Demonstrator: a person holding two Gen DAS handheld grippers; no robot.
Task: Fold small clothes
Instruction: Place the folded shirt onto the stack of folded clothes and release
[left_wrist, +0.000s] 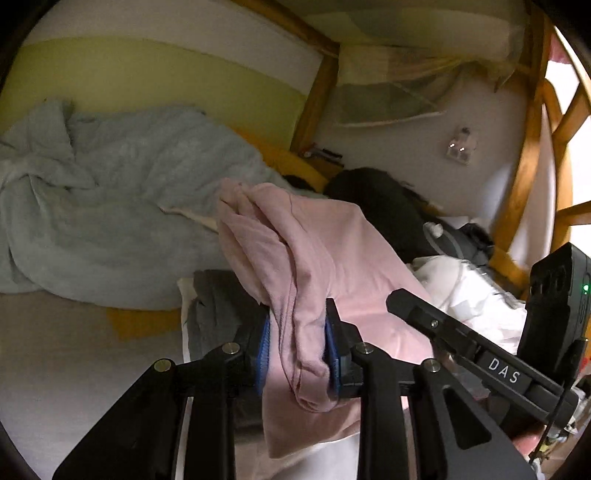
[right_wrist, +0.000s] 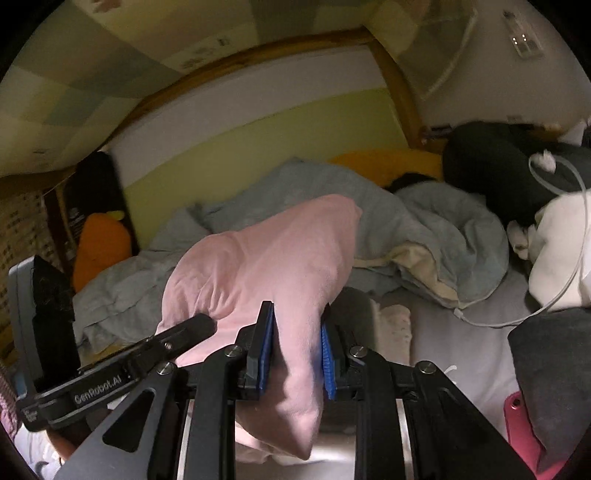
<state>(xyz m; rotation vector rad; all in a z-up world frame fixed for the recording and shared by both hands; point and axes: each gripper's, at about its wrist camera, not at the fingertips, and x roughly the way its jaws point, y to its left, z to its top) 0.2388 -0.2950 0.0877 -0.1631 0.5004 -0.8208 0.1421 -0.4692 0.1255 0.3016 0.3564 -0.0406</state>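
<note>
1. The left tool (left_wrist: 297, 350) has its blue pads clamped on a bunched fold of the pink garment (left_wrist: 314, 258), jaws narrowly parted by the cloth.
2. The right tool (right_wrist: 297, 354) likewise pinches the pink garment (right_wrist: 266, 266) between its pads.
3. The garment hangs lifted above the bed (right_wrist: 443, 332), in front of the rumpled grey-blue blanket (left_wrist: 110, 206).
4. Dark and white clothes (left_wrist: 461, 280) lie near the bed's wooden frame (left_wrist: 524, 177).

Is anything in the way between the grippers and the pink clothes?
No. Each hand-held gripper, left and right, already pinches the pink garment between its blue pads, so nothing sits between them. The blue blanket lies farther back on the bed.
</note>
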